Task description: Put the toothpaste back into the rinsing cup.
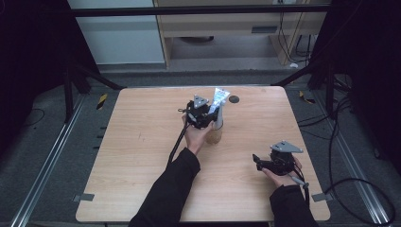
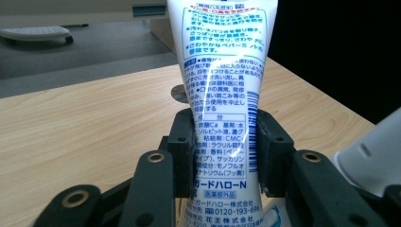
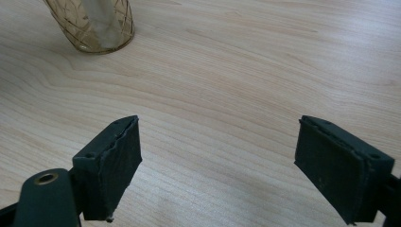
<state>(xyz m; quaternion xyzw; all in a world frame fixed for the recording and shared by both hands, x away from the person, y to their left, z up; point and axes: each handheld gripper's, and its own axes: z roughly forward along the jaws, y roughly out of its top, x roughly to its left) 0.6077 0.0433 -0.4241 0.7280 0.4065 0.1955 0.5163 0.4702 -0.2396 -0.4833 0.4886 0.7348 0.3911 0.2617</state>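
While our left gripper (image 2: 222, 156) clamps the toothpaste tube (image 2: 222, 85) above the amber glass (image 1: 215, 134), we must lower it in; our right gripper (image 3: 217, 170) gapes idle.

Toothpaste tube (image 2: 222, 94): white with blue Japanese print and a barcode. Glass (image 3: 92, 23): amber-tinted with a gold crisscross line pattern. Surface (image 1: 142, 142): light wood grain. Both gripper bodies: black.

The tube (image 2: 222, 94) bears Japanese print, "ガードハローN" and "0120-193-696".
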